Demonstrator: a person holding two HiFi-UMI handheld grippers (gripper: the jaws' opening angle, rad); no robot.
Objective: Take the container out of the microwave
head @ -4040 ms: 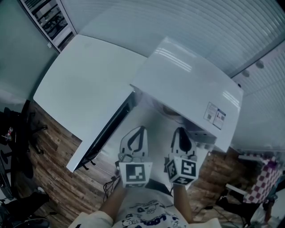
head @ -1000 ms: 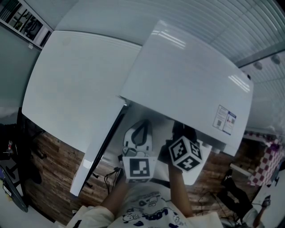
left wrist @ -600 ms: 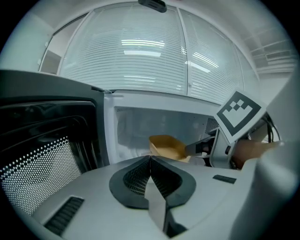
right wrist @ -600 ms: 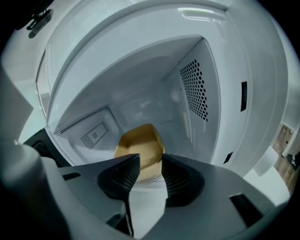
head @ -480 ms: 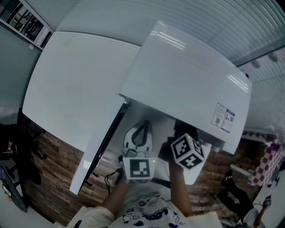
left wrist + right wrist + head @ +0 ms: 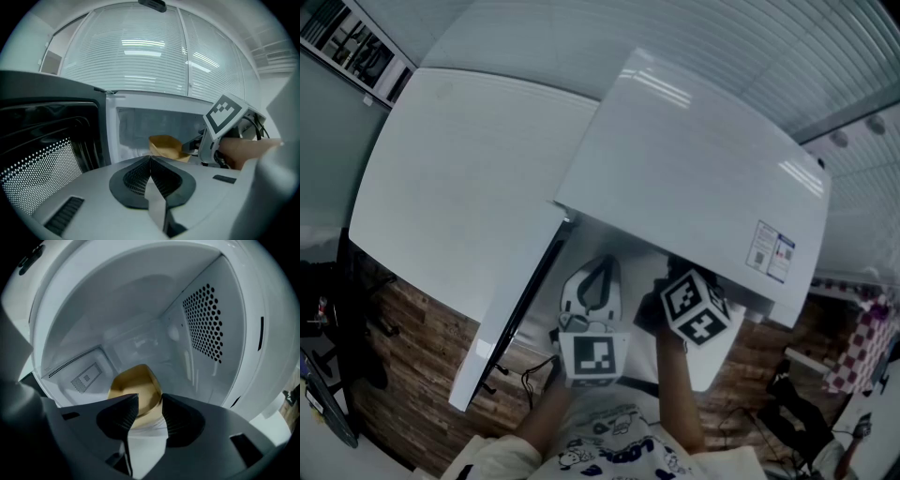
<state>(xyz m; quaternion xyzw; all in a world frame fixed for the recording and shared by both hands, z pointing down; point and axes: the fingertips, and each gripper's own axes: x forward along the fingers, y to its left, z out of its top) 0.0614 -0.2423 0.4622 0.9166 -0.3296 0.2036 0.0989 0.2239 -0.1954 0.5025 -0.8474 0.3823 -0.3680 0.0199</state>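
Observation:
A white microwave point(image 6: 694, 178) stands on a white table with its door point(image 6: 502, 328) swung open to the left. Inside it sits a tan, bowl-like container point(image 6: 136, 383), also seen from the left gripper view as the container point(image 6: 166, 146). My right gripper point(image 6: 149, 401) reaches into the cavity. Its jaws are opening, with the container's near rim between the pads point(image 6: 123, 416). My left gripper point(image 6: 150, 158) waits outside the opening, in front of the door gap, shut and holding nothing. In the head view the left gripper point(image 6: 598, 272) shows, while the right one's tips hide under the microwave's top.
The open door's perforated window point(image 6: 37, 159) stands close on the left. A vent grid point(image 6: 206, 319) is on the cavity's right wall. The white table point(image 6: 459, 178) extends left of the microwave, over a wooden floor point(image 6: 403, 375). Window blinds fill the background.
Since four seconds ago the right gripper has gone from in front of the microwave into its cavity. Over the last second its marker cube edged slightly forward and rolled; the left gripper stayed put.

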